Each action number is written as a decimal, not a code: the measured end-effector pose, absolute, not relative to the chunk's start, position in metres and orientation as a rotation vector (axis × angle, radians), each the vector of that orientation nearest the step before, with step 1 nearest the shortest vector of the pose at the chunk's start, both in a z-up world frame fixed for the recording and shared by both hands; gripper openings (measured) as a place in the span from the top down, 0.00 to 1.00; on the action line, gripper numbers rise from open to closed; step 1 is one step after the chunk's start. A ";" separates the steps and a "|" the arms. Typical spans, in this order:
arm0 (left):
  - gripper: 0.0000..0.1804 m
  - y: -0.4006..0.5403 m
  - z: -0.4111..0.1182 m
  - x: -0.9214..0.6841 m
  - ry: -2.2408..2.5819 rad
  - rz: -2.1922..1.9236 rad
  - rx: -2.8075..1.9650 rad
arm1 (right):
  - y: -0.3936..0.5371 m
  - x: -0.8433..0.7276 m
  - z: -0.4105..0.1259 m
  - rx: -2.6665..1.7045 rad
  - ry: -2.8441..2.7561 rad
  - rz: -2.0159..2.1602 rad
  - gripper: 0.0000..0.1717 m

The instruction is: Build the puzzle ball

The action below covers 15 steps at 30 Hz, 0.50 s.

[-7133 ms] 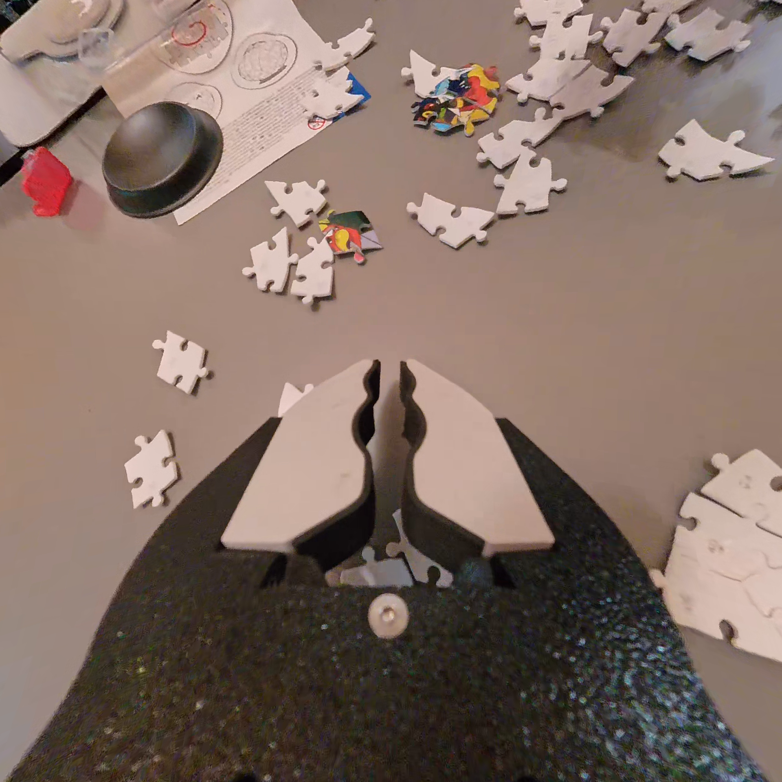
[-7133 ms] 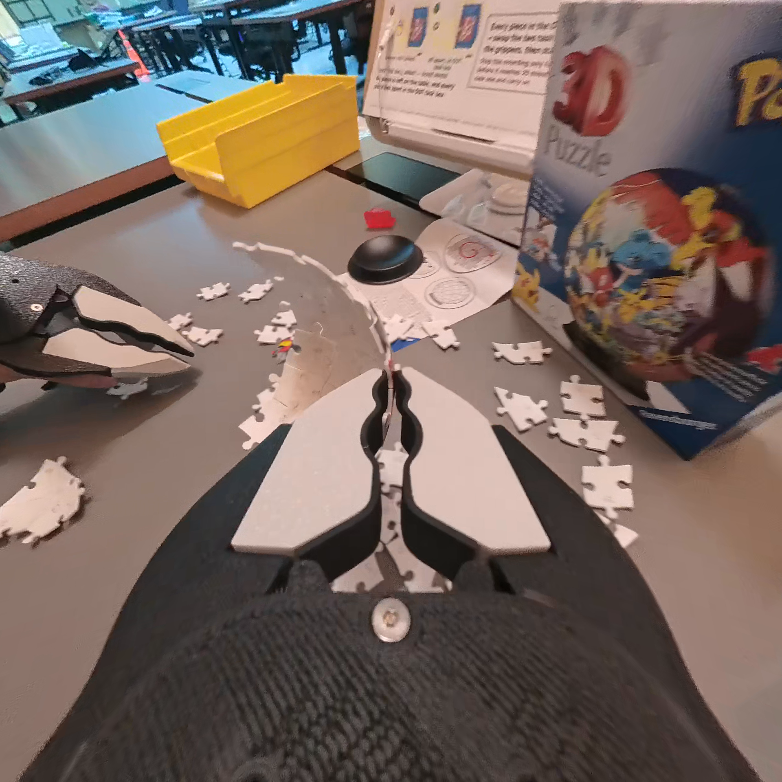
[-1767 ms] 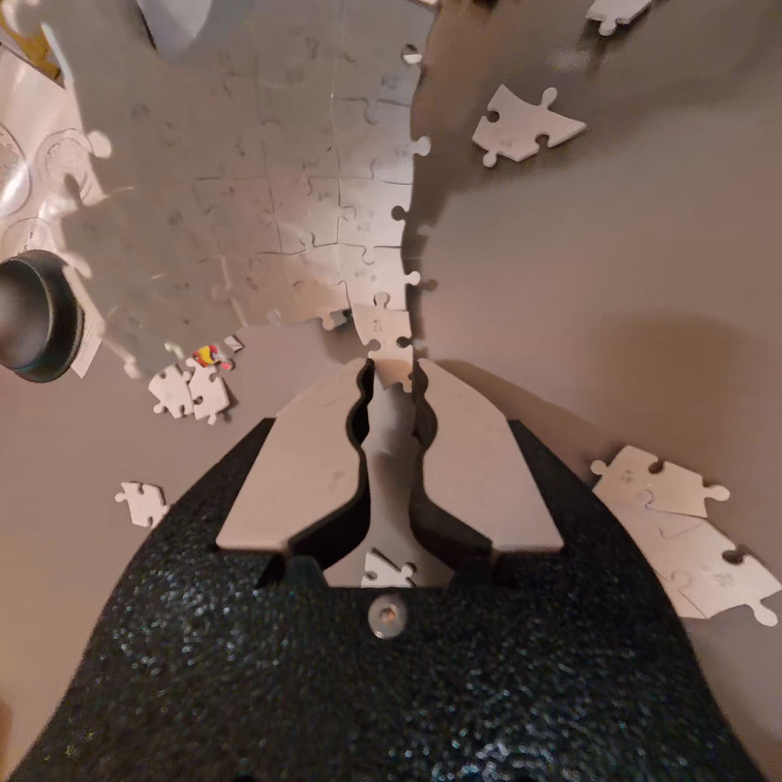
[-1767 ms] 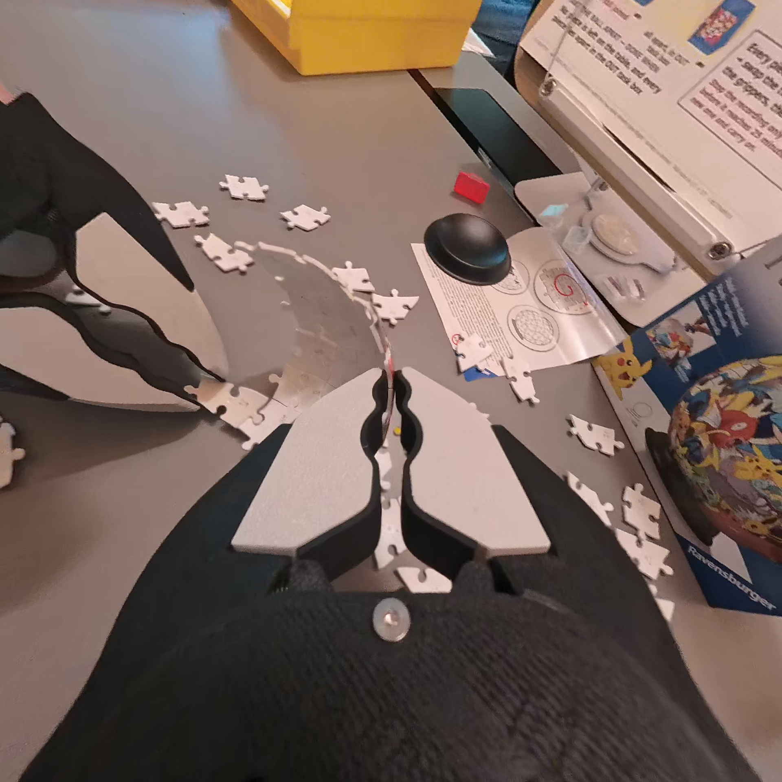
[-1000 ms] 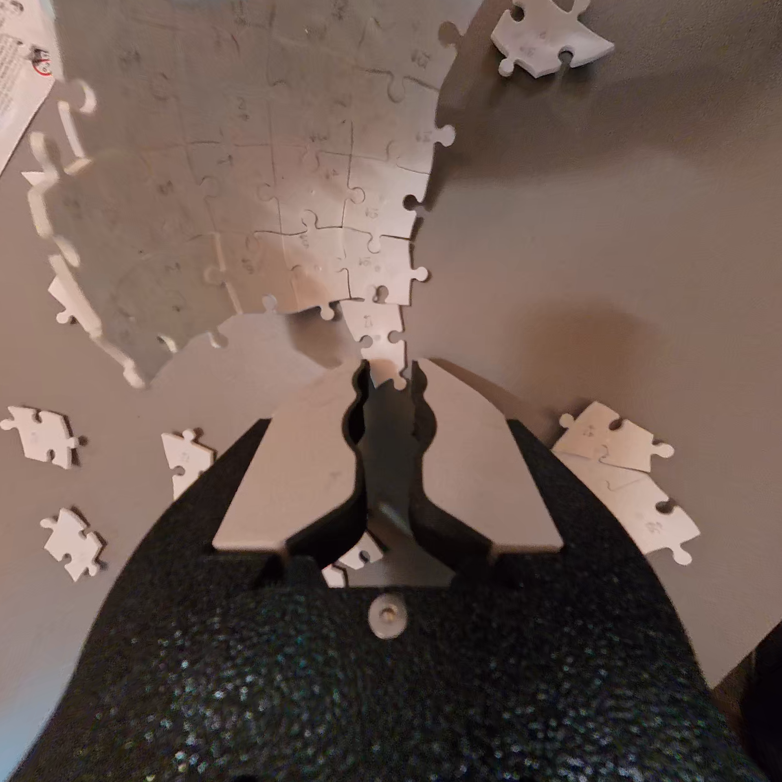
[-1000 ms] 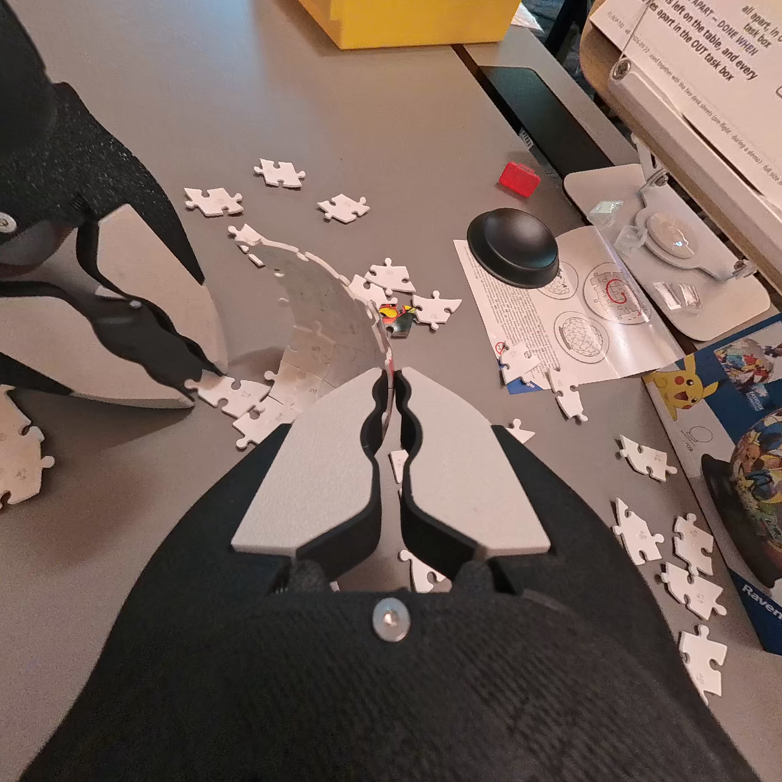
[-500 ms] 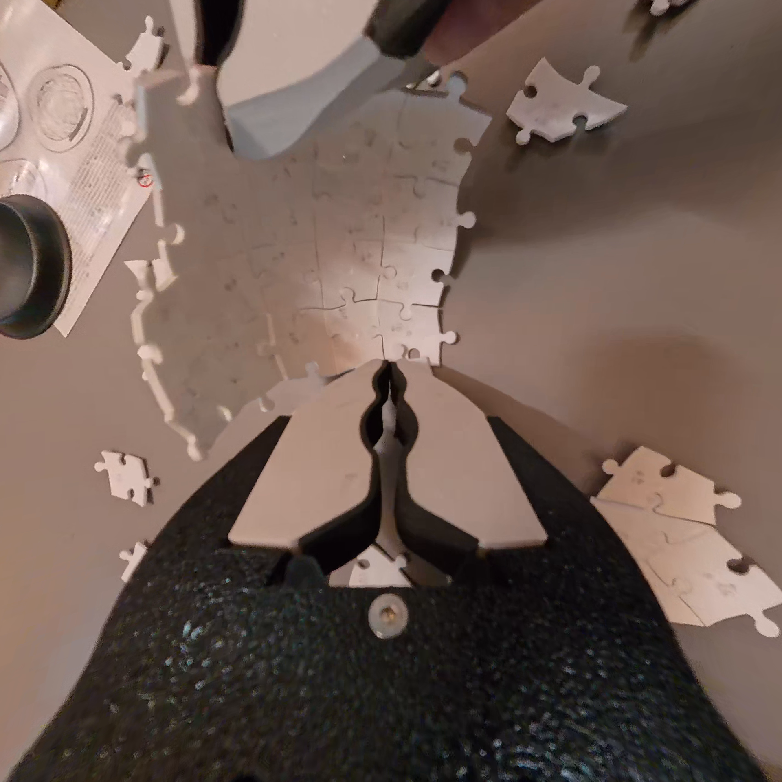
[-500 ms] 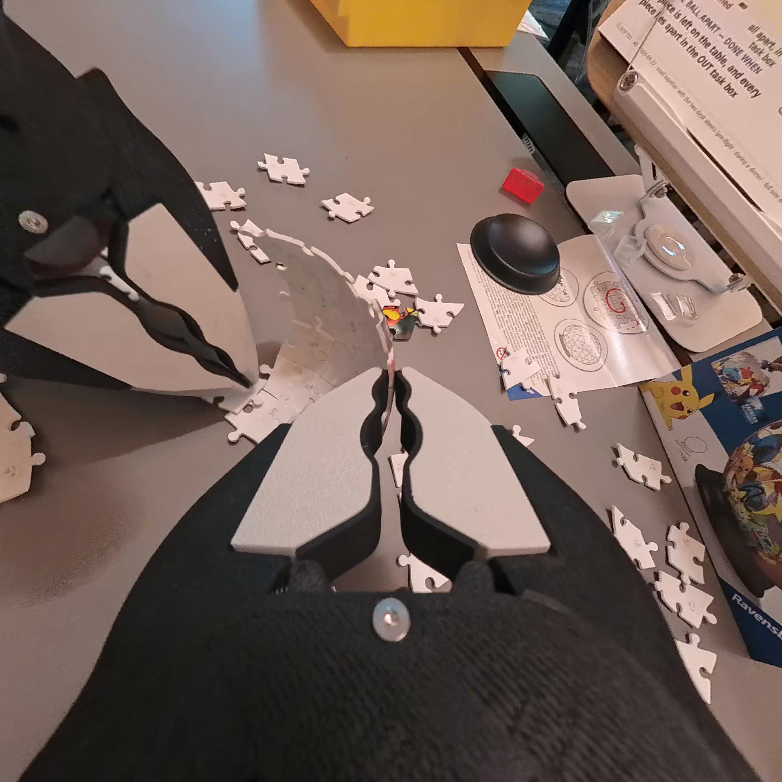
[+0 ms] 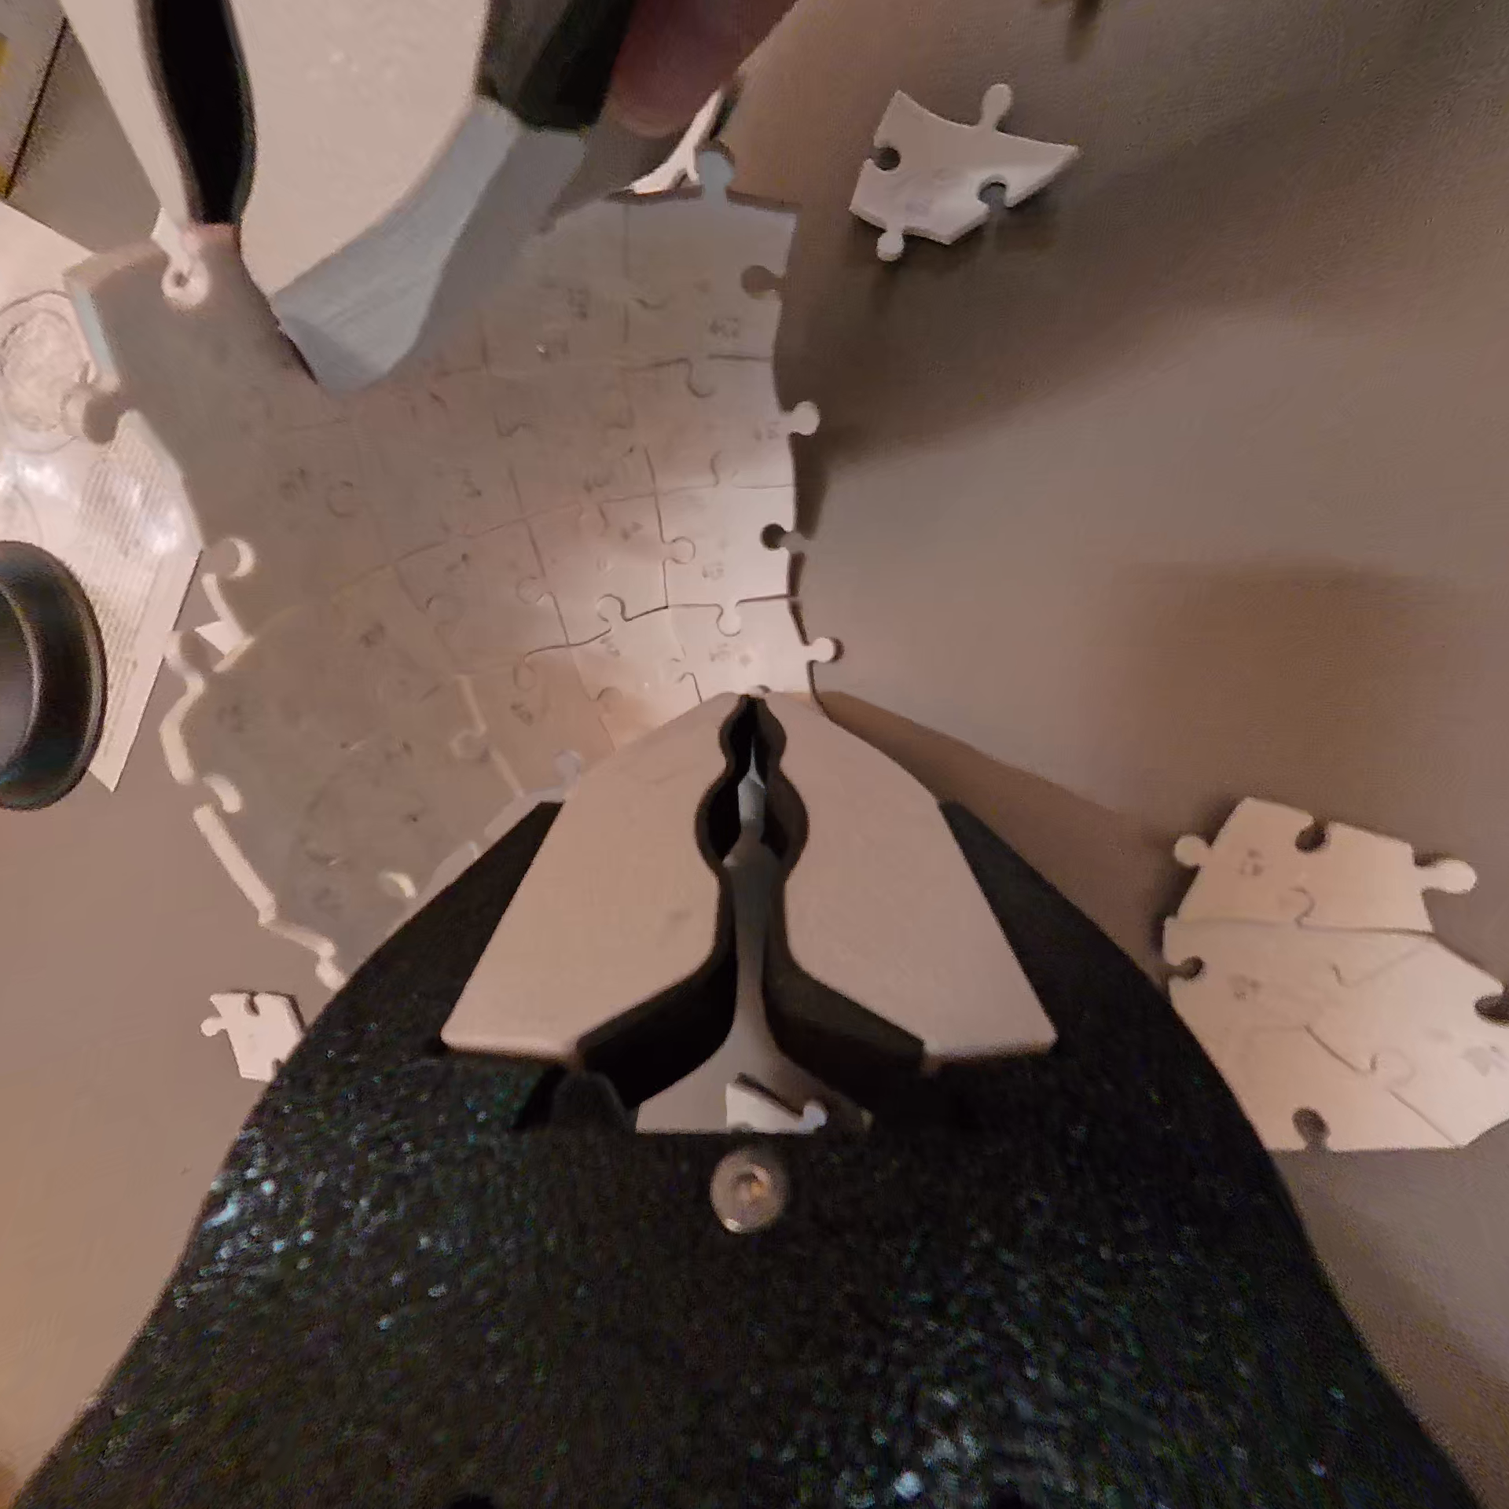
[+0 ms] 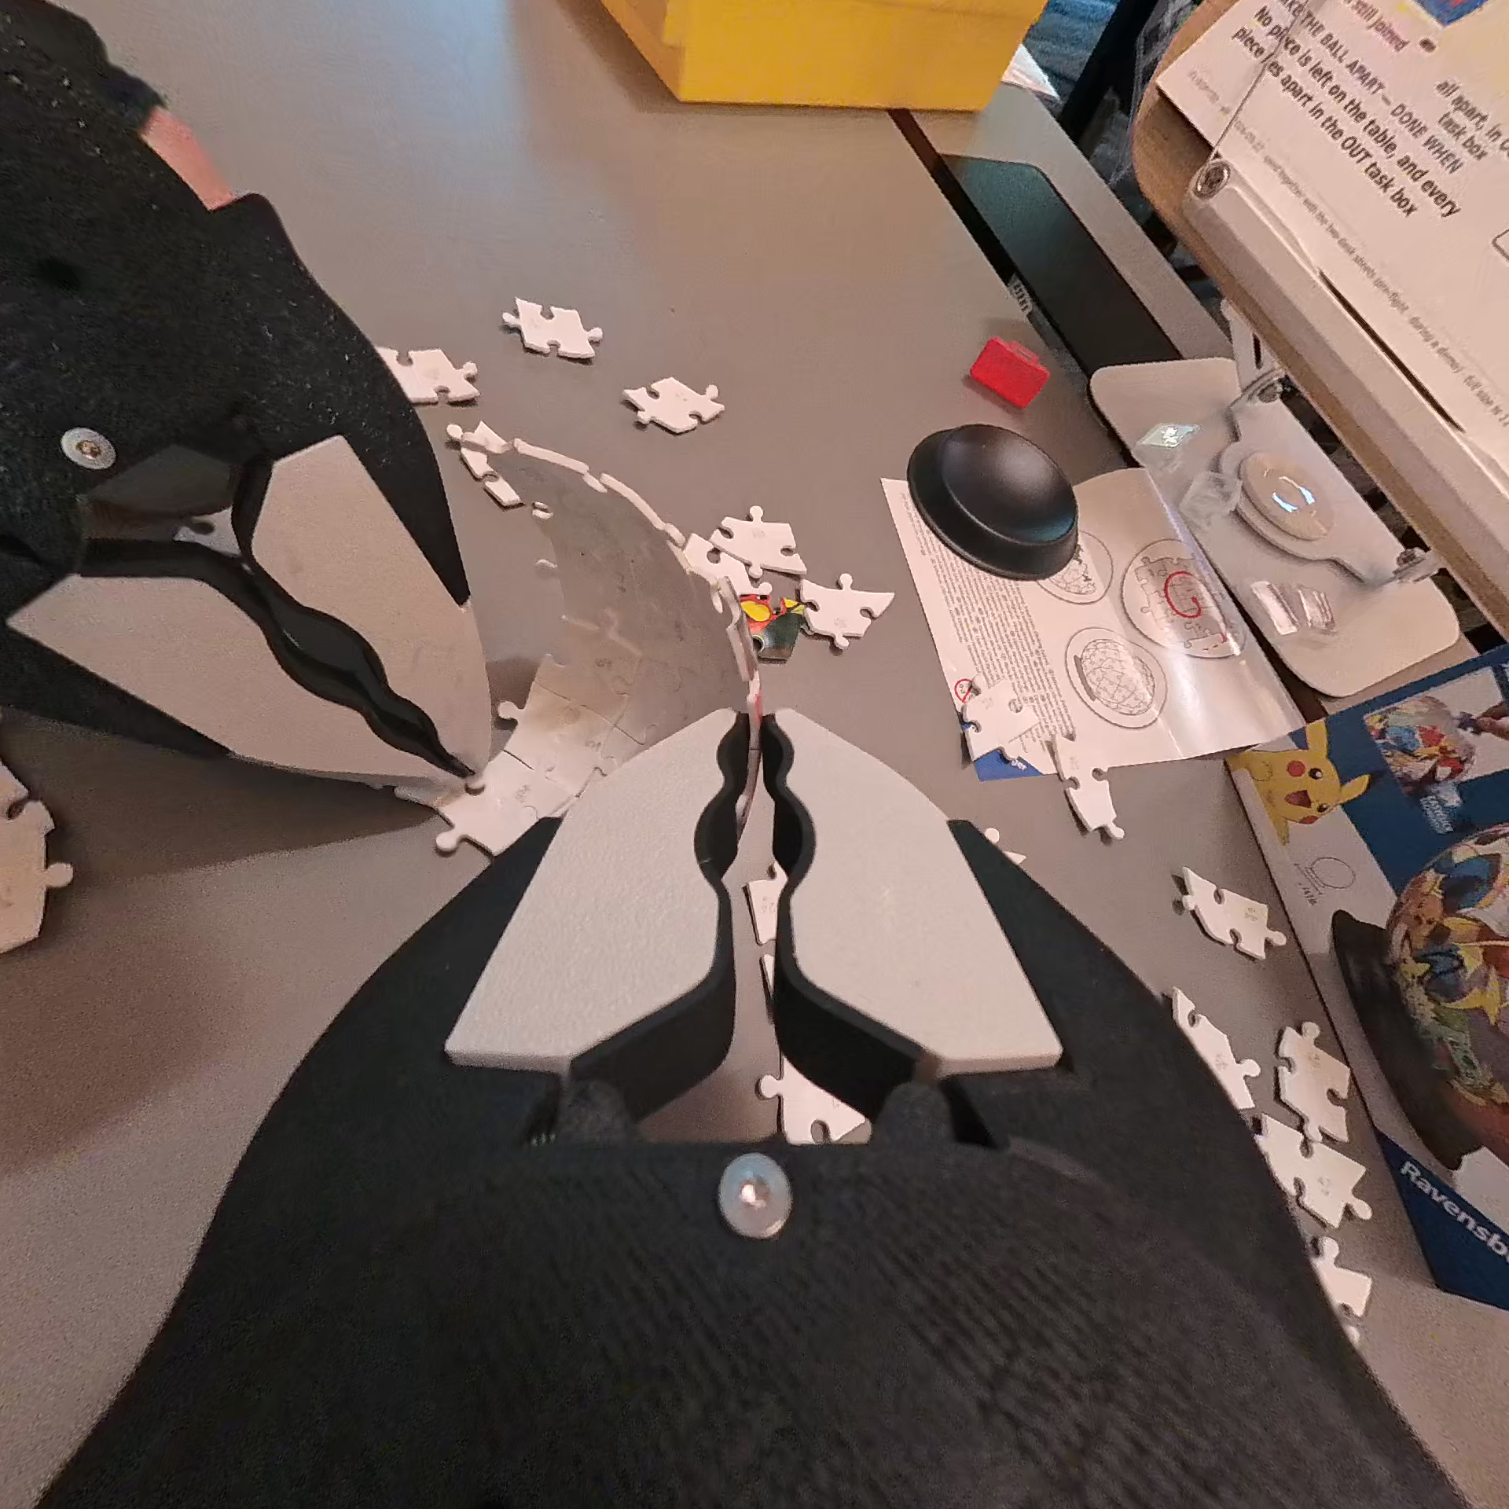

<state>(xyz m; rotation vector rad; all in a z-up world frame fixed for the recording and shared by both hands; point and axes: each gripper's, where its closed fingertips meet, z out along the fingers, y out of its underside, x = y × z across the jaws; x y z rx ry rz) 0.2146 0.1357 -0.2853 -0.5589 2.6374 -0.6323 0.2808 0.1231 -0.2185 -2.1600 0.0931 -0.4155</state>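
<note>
The left gripper [image 9: 753,702] has just closed on the near edge piece of the curved puzzle shell [image 10: 629,604]. The right gripper [image 10: 758,718] stays clamped on the shell's right rim, so both now hold it.

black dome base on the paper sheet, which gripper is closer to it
Right. The right gripper, clamped on the curved puzzle shell, sits just short of the black dome base. The left gripper pinches the shell's far lower corner, farther away.

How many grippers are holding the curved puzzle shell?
2. The right gripper pinches the shell's near edge; the left gripper is shut on its lowest piece.
</note>
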 end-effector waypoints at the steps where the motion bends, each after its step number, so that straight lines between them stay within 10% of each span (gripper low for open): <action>1: 1.00 0.137 -0.286 0.213 2.649 -0.622 -0.534 | 0.123 0.280 -0.218 -2.157 0.087 -0.414 0.99; 15: 1.00 0.139 -0.284 0.216 2.606 -0.631 -0.268 | 0.125 0.278 -0.215 -2.146 0.048 -0.428 0.98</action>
